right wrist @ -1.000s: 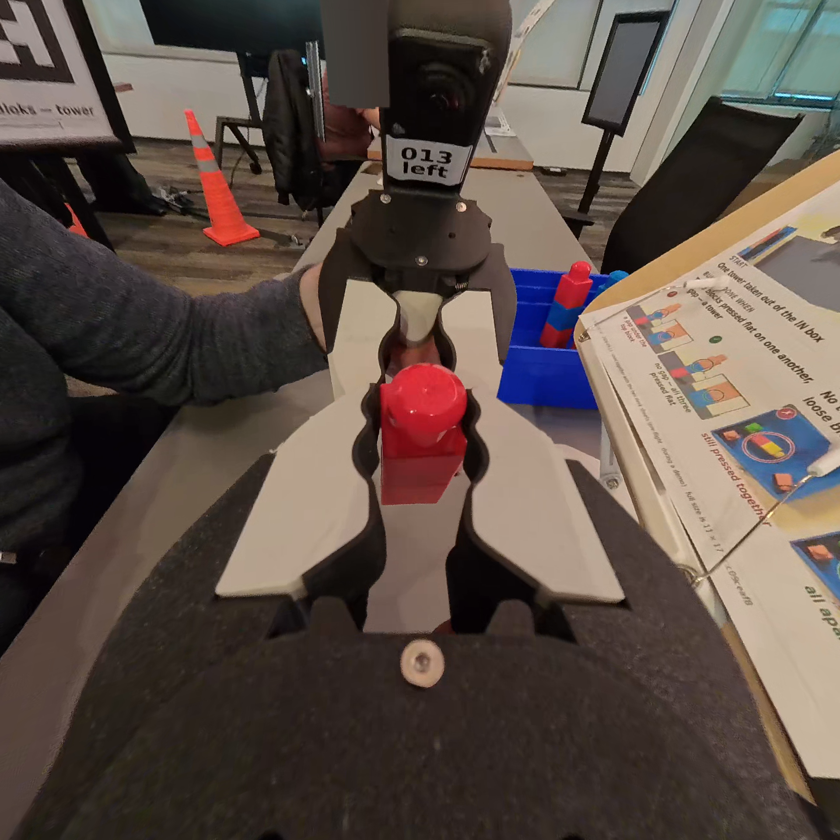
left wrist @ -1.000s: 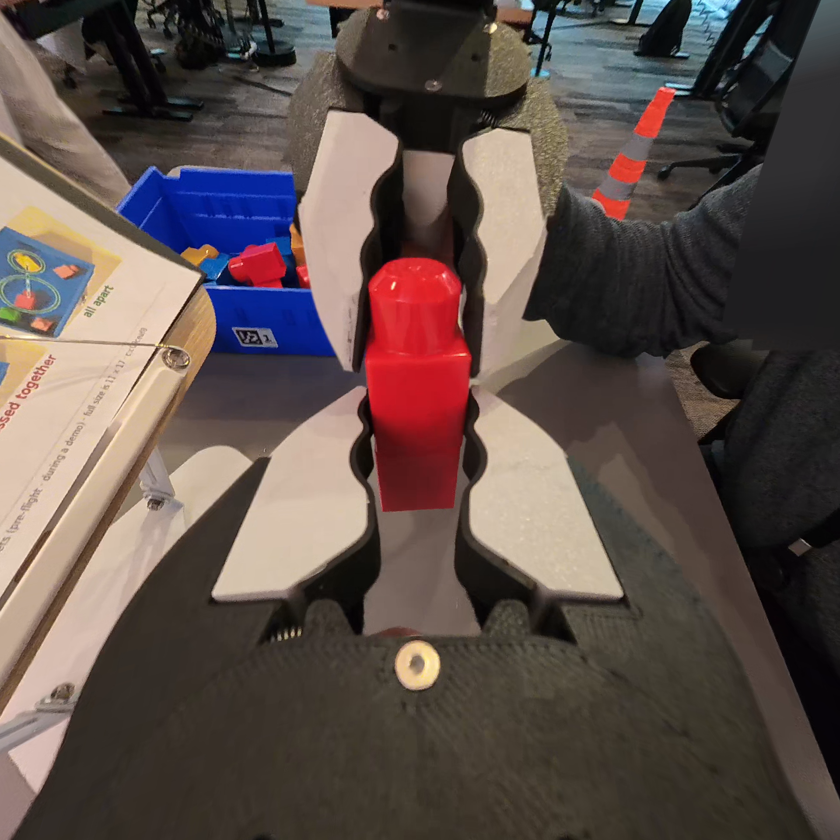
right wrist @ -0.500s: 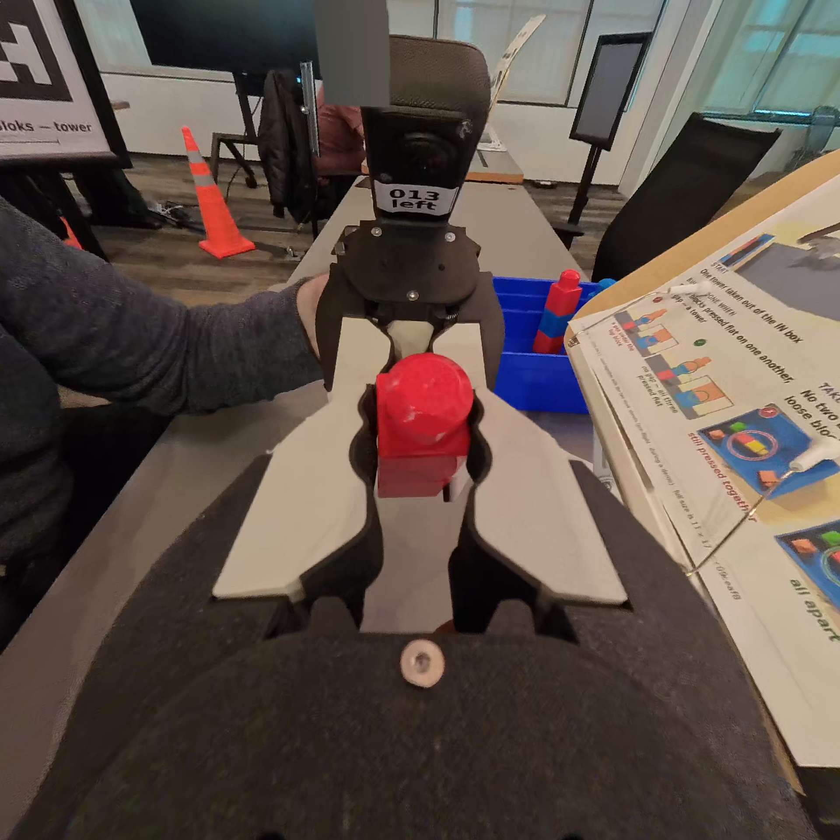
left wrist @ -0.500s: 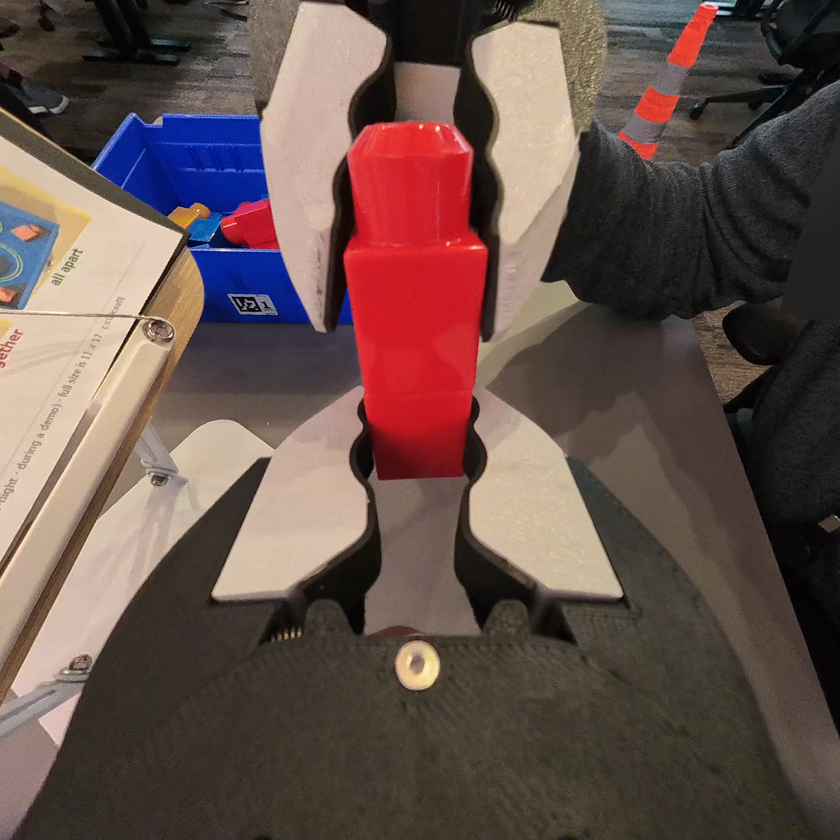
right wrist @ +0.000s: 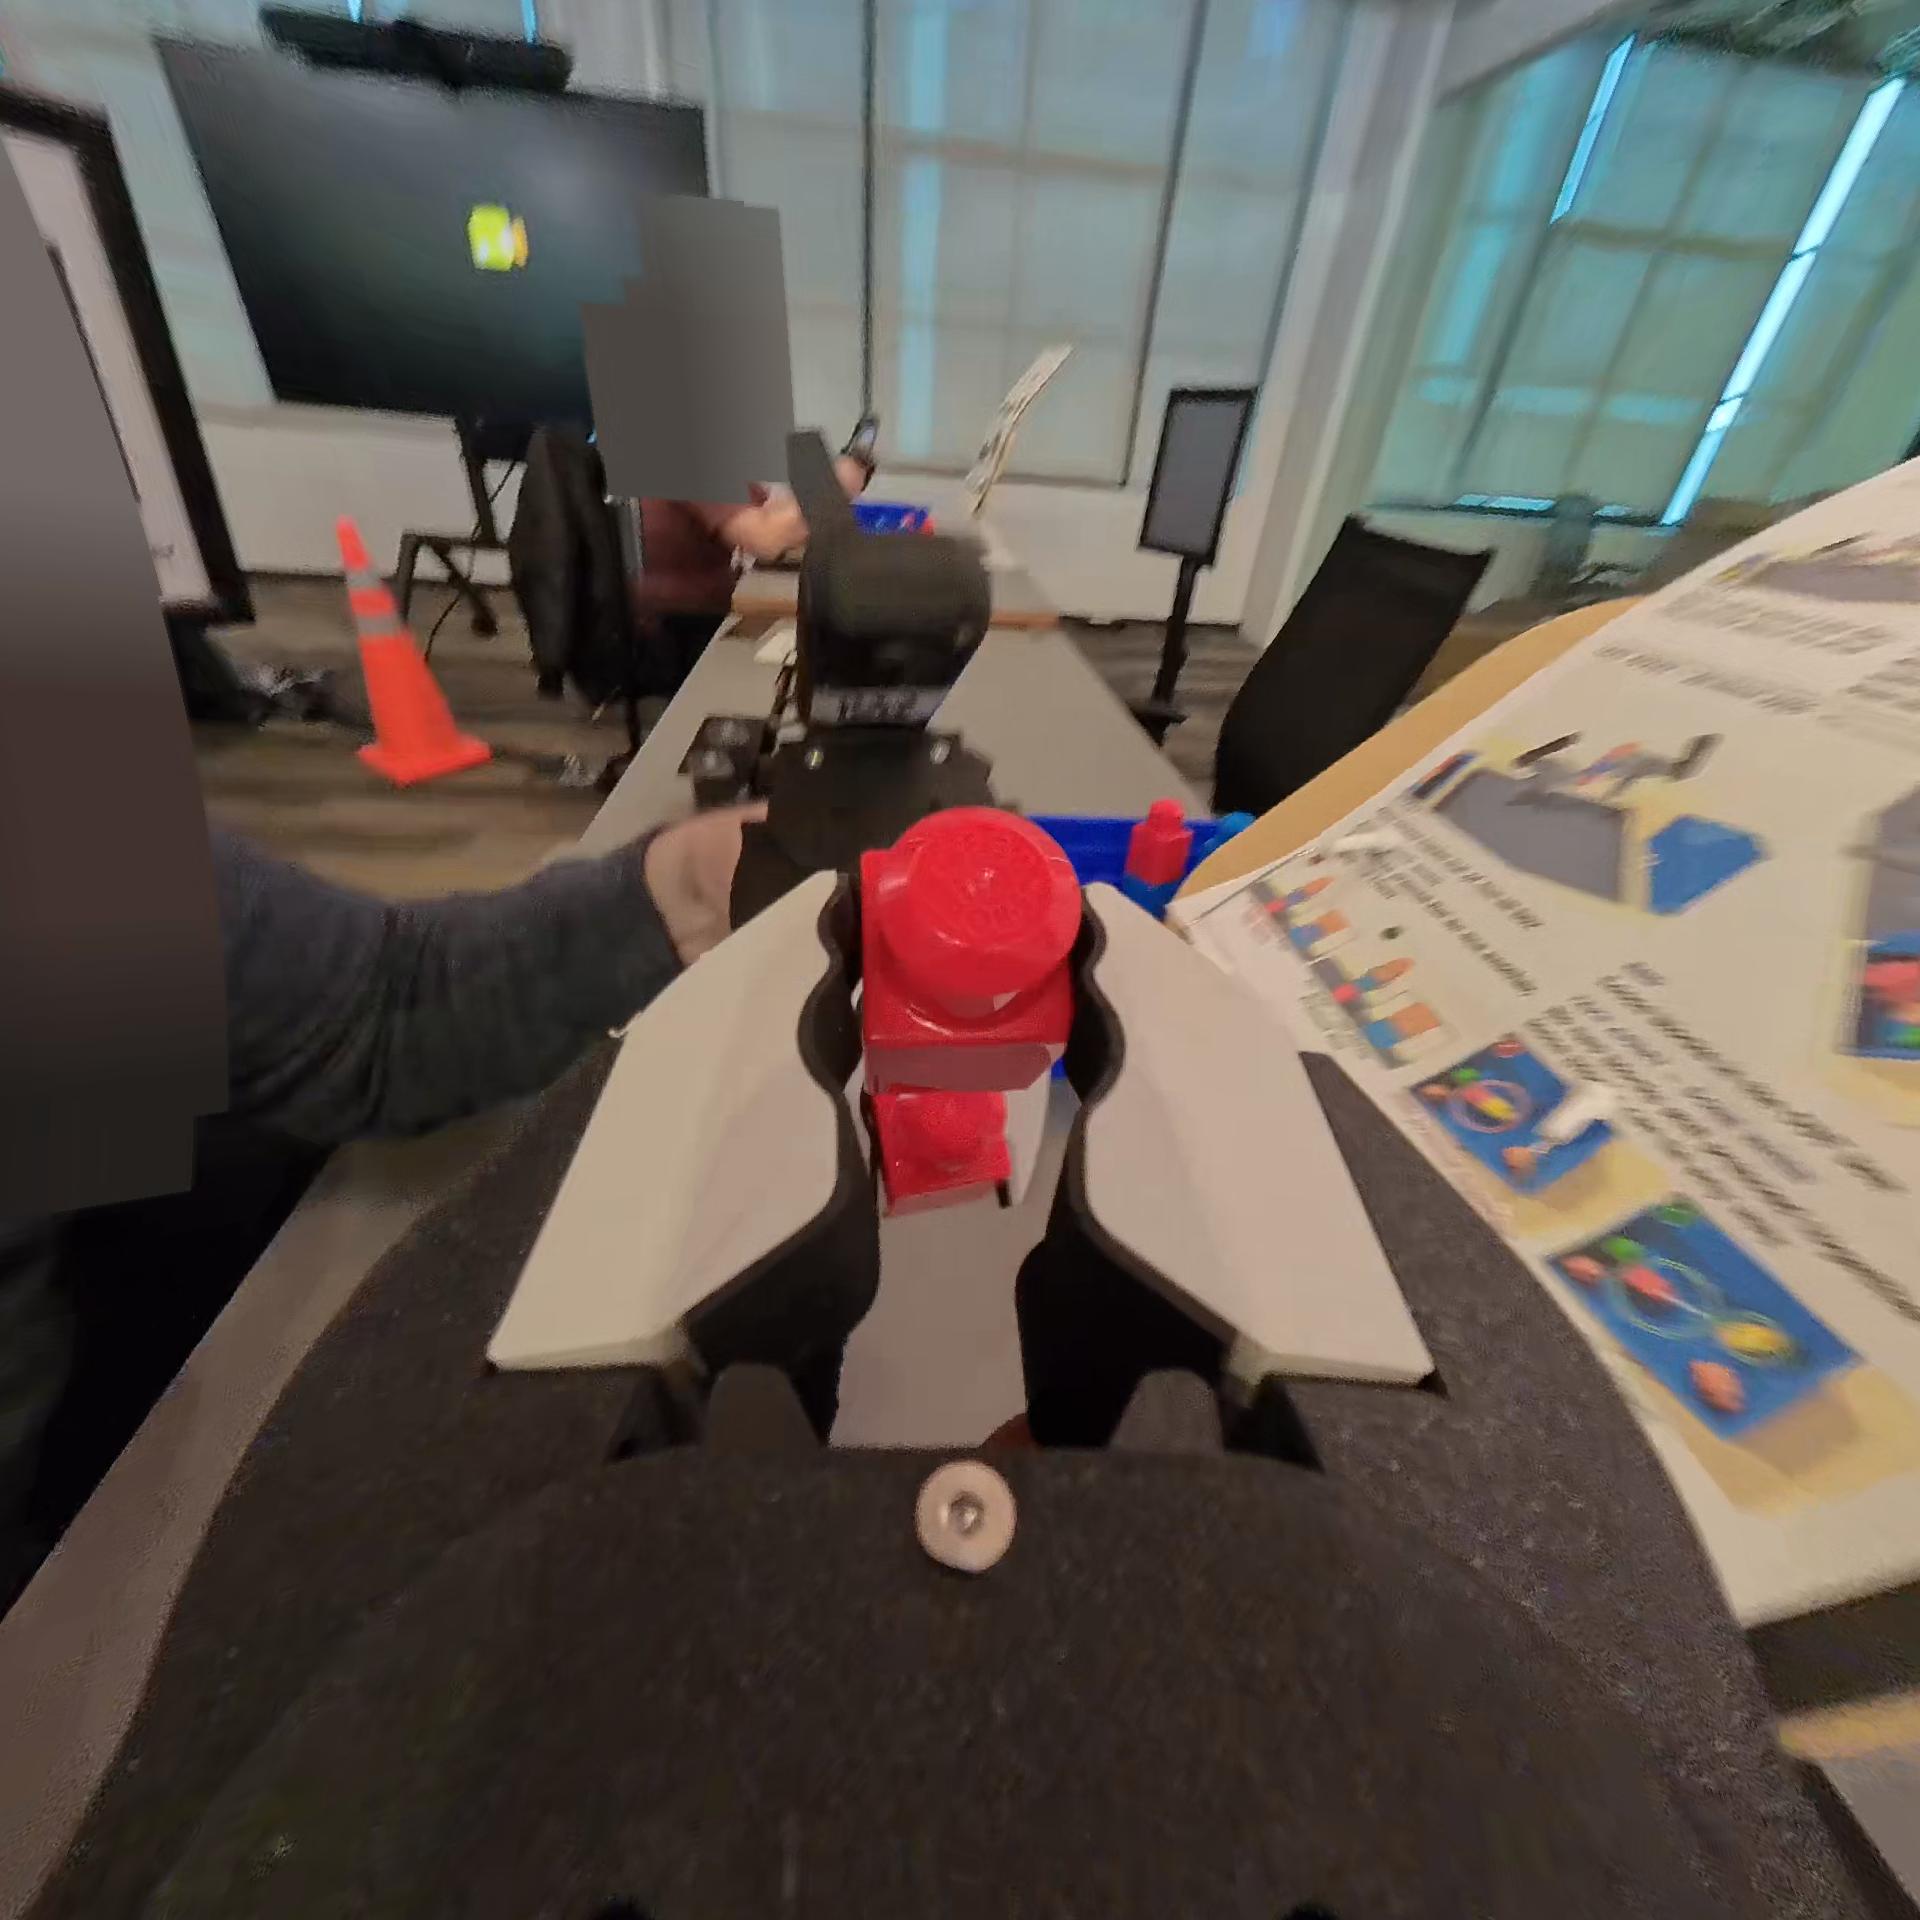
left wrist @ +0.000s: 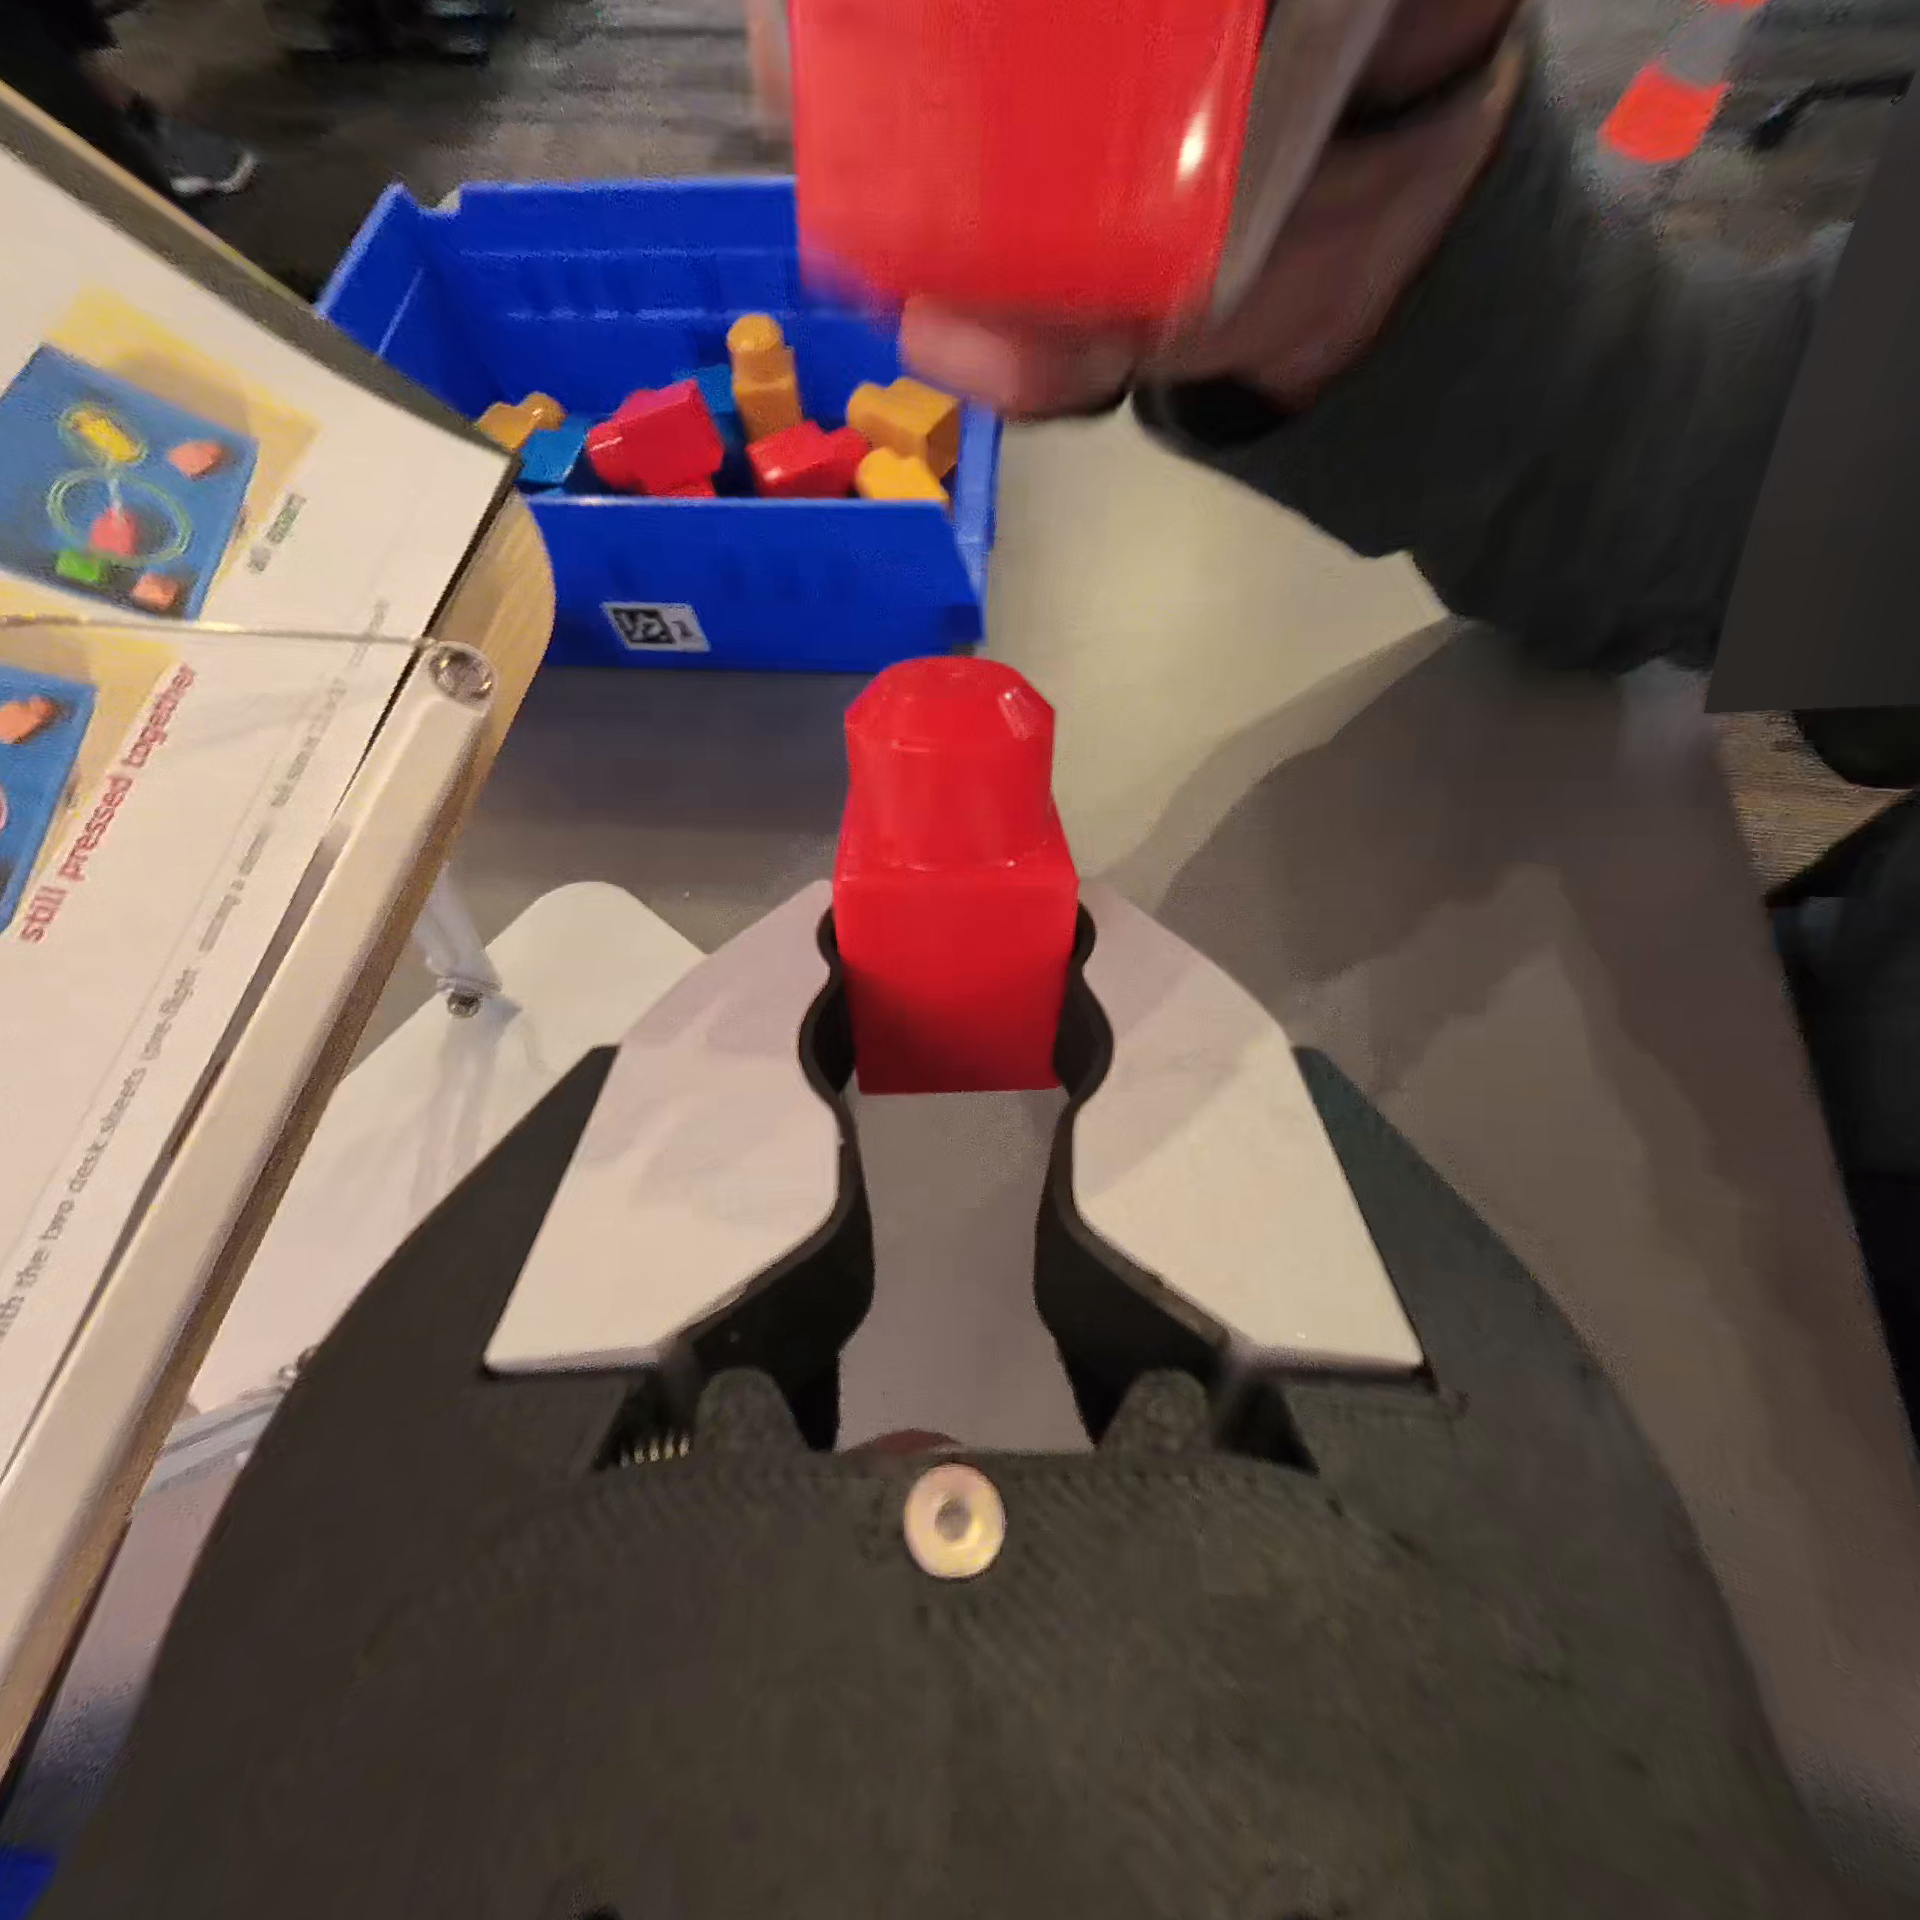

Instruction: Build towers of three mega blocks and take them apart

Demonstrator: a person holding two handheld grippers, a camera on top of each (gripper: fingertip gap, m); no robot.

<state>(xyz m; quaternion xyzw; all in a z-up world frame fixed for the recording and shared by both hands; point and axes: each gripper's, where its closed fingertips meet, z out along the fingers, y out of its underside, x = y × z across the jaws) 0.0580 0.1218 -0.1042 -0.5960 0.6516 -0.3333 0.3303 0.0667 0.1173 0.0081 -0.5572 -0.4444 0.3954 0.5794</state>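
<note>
In the left wrist view my left gripper is shut on a red block, stud pointing away, above the grey table. A second red block hangs blurred at the top, apart from the first, held by the right gripper with a hand behind it. In the right wrist view my right gripper is shut on that red block. The left gripper's red block shows below it between the fingers. The left gripper's body is behind.
A blue bin of loose red, yellow and blue blocks stands ahead of the left gripper. Another blue bin holds a red and blue tower. A tilted instruction board stands beside the work spot. An orange cone is on the floor. Across from one pair of fingers to the other is roughly 11 centimetres. The work spot is about 20 centimetres from both grippers' fingertips.
The two red blocks were pressed together as one stack. They have come apart: the right gripper has lifted its block up and away while the left keeps the lower block.
</note>
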